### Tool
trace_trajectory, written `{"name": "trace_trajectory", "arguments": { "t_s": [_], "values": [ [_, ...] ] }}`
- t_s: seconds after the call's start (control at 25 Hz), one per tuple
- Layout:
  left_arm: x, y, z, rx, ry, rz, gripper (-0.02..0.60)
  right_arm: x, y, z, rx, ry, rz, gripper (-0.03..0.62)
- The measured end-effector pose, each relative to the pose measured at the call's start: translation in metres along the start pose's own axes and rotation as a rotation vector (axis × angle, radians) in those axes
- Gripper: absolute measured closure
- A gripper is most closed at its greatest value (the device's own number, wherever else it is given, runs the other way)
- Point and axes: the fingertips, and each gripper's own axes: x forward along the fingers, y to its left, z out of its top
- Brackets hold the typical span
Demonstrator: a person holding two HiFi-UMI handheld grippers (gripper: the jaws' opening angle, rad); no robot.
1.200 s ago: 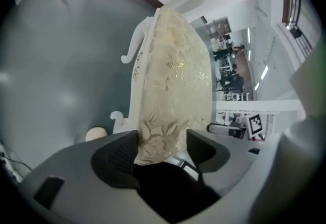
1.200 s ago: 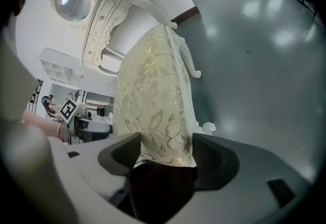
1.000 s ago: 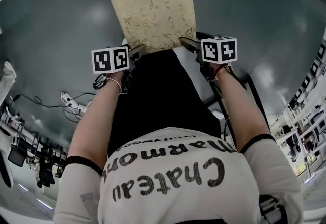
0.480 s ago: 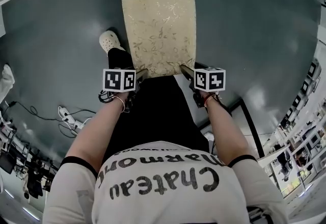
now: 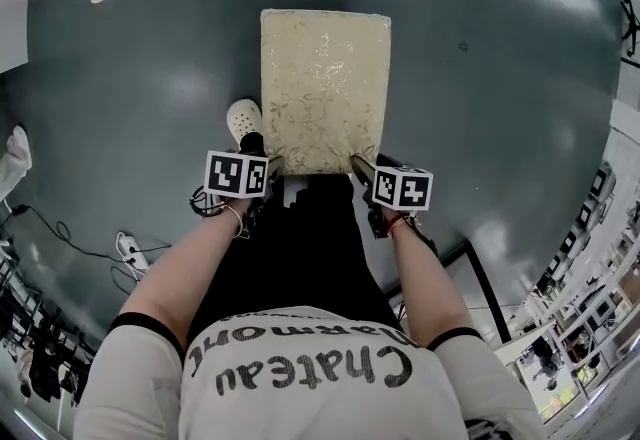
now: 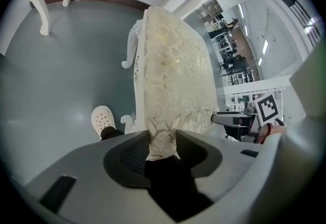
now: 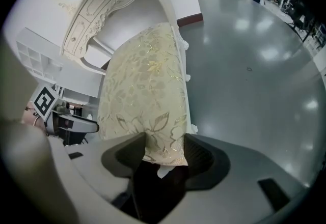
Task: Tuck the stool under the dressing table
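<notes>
The grey floor (image 5: 500, 78) spreads out beyond the fingers, and the white carved dressing table (image 7: 102, 9) stands ahead of them, past the far end of the stool (image 5: 325, 88), which is on the floor and not yet under it. The left gripper (image 5: 272, 165) and the right gripper (image 5: 360, 166) each take a near corner of the stool's cream floral cushion: the left fingers (image 6: 127, 154) and right fingers (image 7: 204, 159) have just been closing and press the padded corner from both sides. A white clog (image 5: 243, 116) rests just beyond the left fingers, beside the stool.
</notes>
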Motion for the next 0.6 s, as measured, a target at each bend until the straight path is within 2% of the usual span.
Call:
{"name": "trace_trajectory", "arguments": {
  "t_s": [0.12, 0.36, 0.6],
  "values": [
    [-0.013, 0.007, 0.007, -0.014, -0.031, 0.009, 0.42, -0.001, 0.012, 0.014, -0.026, 0.002, -0.018, 0.342],
    [-0.037, 0.032, 0.022, -0.033, -0.056, -0.024, 0.42, 0.006, 0.048, 0.052, -0.122, 0.001, -0.022, 0.349],
    [-0.047, 0.055, 0.047, -0.115, -0.108, -0.078, 0.422, 0.026, 0.073, 0.098, -0.186, 0.019, -0.052, 0.349]
  ]
}}
